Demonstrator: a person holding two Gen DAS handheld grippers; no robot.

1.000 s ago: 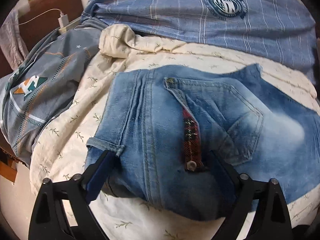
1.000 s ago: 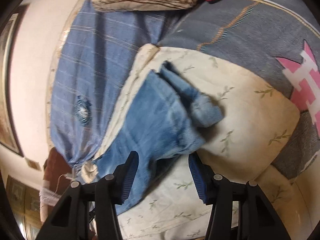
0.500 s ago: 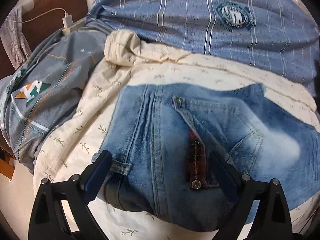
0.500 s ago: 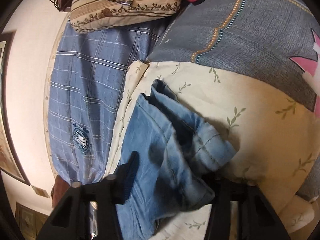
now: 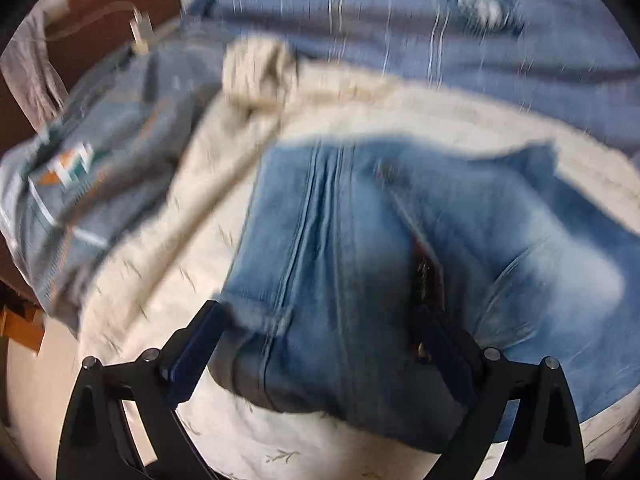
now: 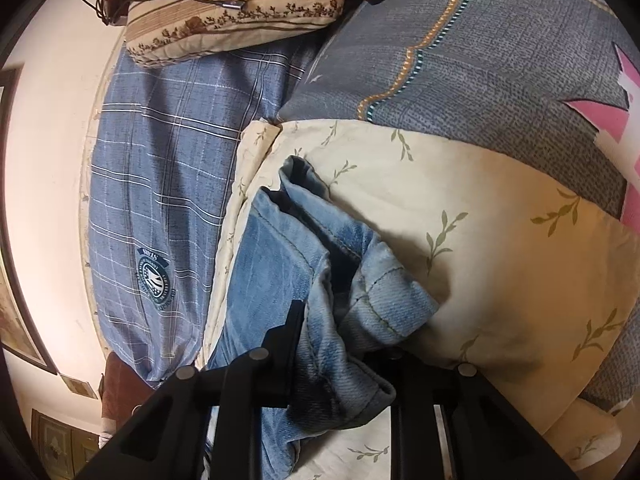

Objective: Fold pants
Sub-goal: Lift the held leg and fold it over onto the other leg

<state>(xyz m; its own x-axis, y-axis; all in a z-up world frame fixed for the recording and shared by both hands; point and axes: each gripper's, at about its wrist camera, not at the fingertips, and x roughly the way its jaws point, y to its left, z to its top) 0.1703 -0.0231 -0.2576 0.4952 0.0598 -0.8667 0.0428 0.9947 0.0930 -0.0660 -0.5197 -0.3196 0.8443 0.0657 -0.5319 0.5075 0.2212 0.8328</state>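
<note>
My left gripper (image 5: 320,344) tilts steeply down over the waist end of the jeans (image 5: 360,264), its jaws spread wide with the denim lying between them; the left finger (image 5: 192,352) stands clear at the waistband's edge, so nothing is grasped there. This view is smeared with blur. Against a second ago the jaws stand as wide as before, and the waistband sits a little higher between them.

The jeans lie on my cream leaf-print sheet (image 5: 224,216), with the blue plaid sheet (image 6: 160,168) beyond and a grey duvet (image 6: 480,64) alongside.

My right gripper (image 6: 344,344) angles gently down at the leg end, and its jaws are closing on a bunched fold of the jeans (image 6: 340,308); the denim fills the gap, and the left finger (image 6: 288,336) presses against it. The other finger is hidden under the cloth. A second ago these jaws stood wide apart in front of the cuff; now they have narrowed around it, and the hem has crumpled up between them.
</note>
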